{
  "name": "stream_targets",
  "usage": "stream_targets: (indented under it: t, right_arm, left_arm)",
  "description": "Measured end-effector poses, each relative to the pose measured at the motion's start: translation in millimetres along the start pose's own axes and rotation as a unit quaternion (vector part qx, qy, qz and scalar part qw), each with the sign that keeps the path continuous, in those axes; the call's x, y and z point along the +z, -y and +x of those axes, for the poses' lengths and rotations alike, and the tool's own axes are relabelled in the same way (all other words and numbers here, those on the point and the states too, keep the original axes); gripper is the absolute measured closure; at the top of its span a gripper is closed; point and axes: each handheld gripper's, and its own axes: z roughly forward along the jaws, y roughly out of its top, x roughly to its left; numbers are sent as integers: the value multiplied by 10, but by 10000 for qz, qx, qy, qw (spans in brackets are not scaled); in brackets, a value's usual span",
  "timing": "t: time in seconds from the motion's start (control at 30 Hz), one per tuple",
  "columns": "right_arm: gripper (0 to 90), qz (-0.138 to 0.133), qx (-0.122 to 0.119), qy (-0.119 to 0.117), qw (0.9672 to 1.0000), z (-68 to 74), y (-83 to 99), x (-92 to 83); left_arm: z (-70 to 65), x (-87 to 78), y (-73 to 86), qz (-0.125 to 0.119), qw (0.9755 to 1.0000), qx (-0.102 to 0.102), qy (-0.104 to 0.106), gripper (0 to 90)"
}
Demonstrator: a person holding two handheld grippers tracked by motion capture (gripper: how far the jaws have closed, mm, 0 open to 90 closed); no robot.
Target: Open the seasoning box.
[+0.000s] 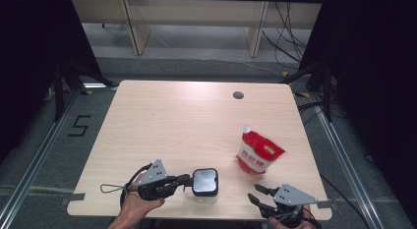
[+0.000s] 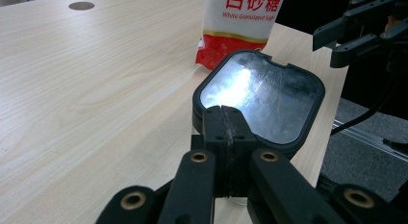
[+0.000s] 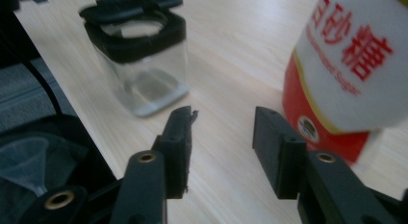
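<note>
Tipping is the chief risk judged here: the clear square jar (image 1: 204, 186) stands close to the table's (image 1: 162, 121) near edge, at about six o'clock on the top, and is gripped only at the edge of its black lid (image 2: 262, 96) by the left gripper (image 1: 186, 180), whose jaws are clenched tight together there. A pull or twist from that hold could drag the light jar over or off the edge, or lift the lid free. The right gripper (image 3: 221, 132), at about five o'clock on the table, is seen with its jaws parted and nothing between them; if it is swung carelessly, the sugar pouch (image 1: 257, 151) just beyond it at four o'clock could be knocked flat.

The jar is made of transparent, smooth-walled plastic or glass, with rounded corners, and appears empty. Its lid is a black rounded-square frame around a glossy, scuffed window. The pouch is soft, red and white, printed, and topped by a spout. The table top is pale wood-grain laminate. A clear funnel (image 3: 24, 161) is glimpsed below the table's edge.
</note>
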Motion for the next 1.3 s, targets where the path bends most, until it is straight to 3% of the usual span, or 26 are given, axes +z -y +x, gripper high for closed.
stream_targets:
  t: [0.03,0.27,0.33,0.5,0.53,0.77,0.97,1.3]
  right_arm:
    - [643,-91,-85,-142,9998,20,-38,54]
    - [709,-152,-484,-215,9985,86,-162,173]
    - [734,-214,-432,-271,9985,97,-177,193]
    - [817,-322,-696,-590,9953,168,-299,325]
    - [822,-313,-638,-574,9958,195,-311,340]
    - [856,-321,-864,-672,9935,268,-396,506]
    - [875,-285,-1030,-792,9911,313,-448,574]
    - [875,-326,-1102,-852,9897,356,-498,657]
  left_arm:
    - [0,1,3,-13,10000,-17,11,892]
    - [10,-4,6,-8,10000,11,10,893]
    - [7,-1,8,-21,10000,22,13,893]
    - [5,-4,9,-9,10000,18,-9,893]
    - [4,-4,10,-12,10000,16,-12,893]
    - [5,-4,13,-20,10000,10,-14,893]
    - [5,-6,17,-2,10000,29,-32,893]
    - [17,-7,18,7,10000,8,2,892]
